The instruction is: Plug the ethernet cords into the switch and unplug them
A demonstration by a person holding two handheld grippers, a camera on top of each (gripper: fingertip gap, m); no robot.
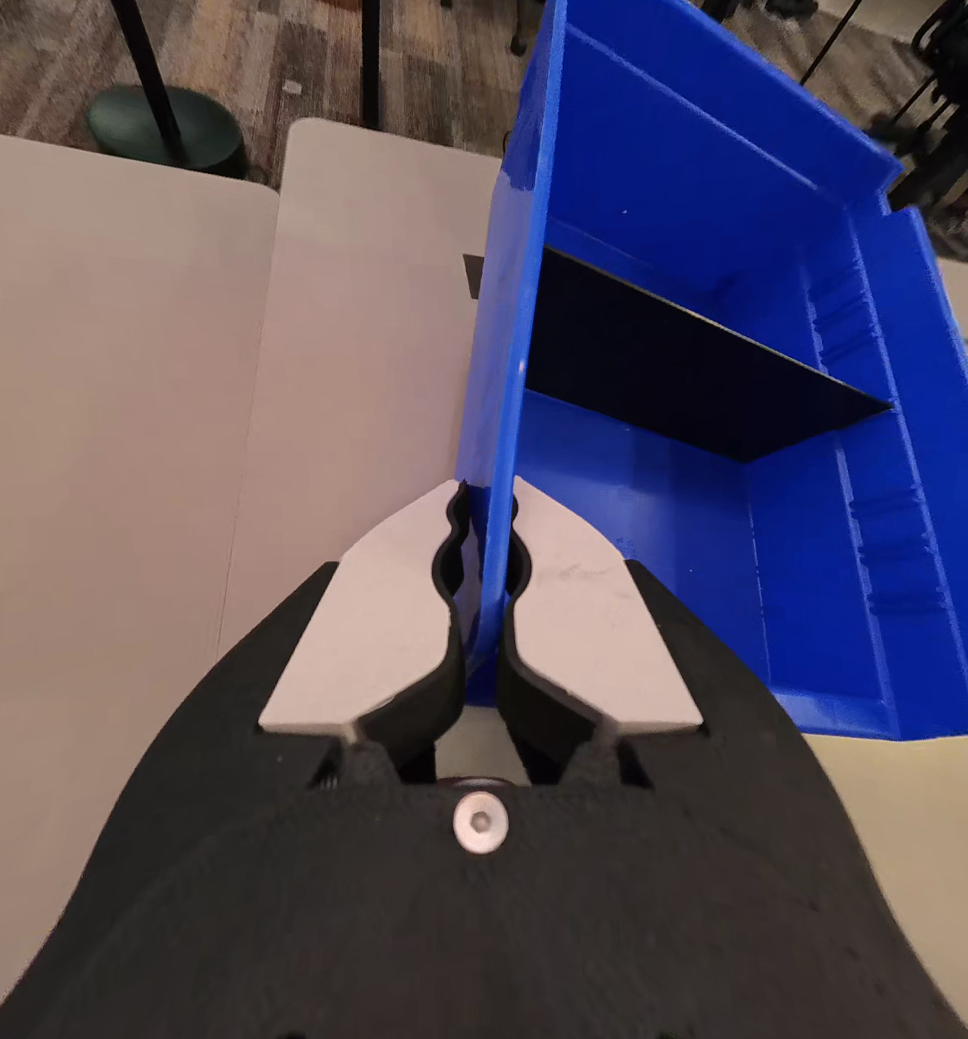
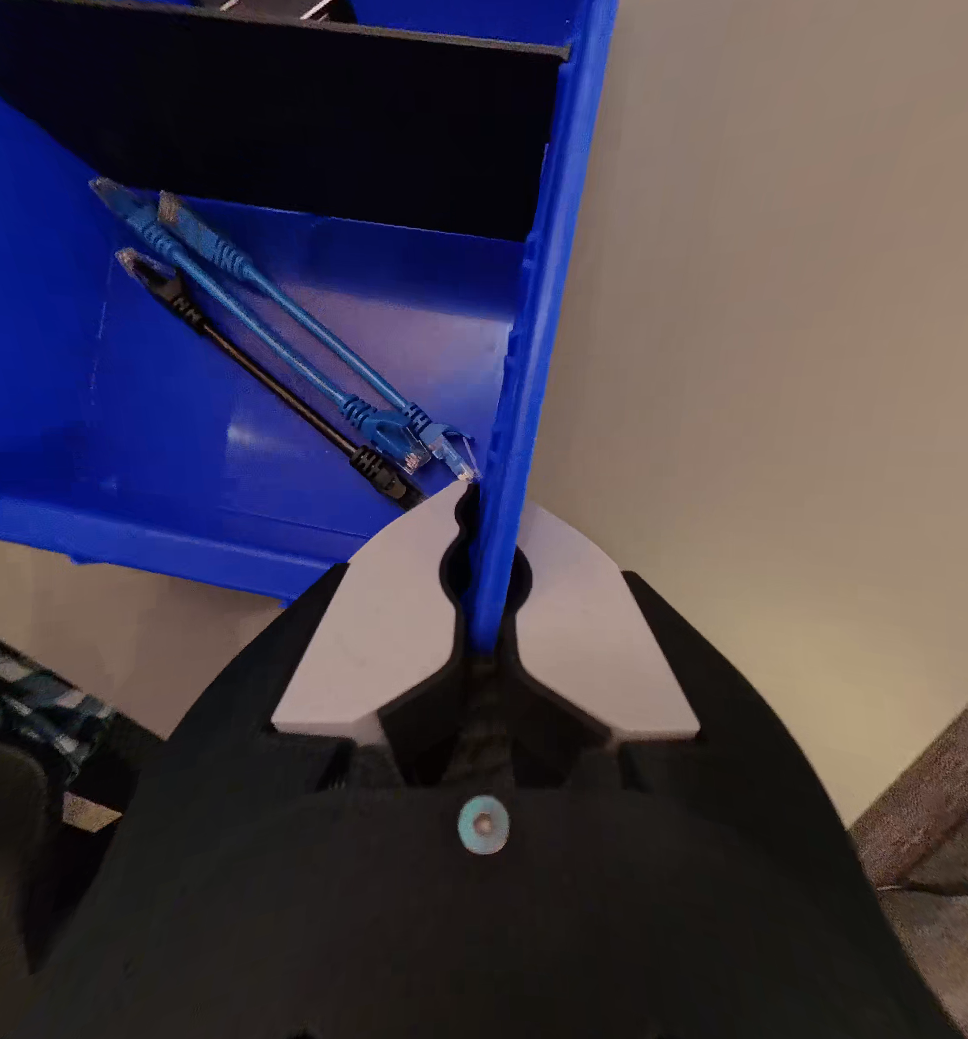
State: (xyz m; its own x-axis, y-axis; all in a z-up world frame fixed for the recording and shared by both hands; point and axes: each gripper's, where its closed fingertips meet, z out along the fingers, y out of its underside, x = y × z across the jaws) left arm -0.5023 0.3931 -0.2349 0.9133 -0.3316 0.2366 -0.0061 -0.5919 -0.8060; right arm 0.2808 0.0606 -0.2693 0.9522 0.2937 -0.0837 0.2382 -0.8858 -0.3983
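A: We are clamping the left tool (image 1: 490, 506) on the left wall of the blue bin (image 1: 667, 562), one finger outside, one inside. What is the right side doing?

B: We are clenching the right tool (image 2: 493, 511) on the bin's right wall (image 2: 532, 337) in the same way, with the pads pressing both faces of the plastic. Both tools are grasping the bin, not a cord.

A: Where are the ethernet cords?

B: Two blue cords (image 2: 279, 315) and one black cord (image 2: 256, 360) are lying loose on the floor of the near compartment, in front of the black divider (image 2: 301, 140). Their near plugs are resting just beside the right tool's inner finger. The switch is not appearing in either view.

A: So we are judging this step as handling the bin, before any plugging.

B: Correct. We are advising equal grip on both walls and level motion, since thin walls probably flex and a tilt would send the cords sliding. We are also keeping the bin low over the table (image 1: 133, 393).
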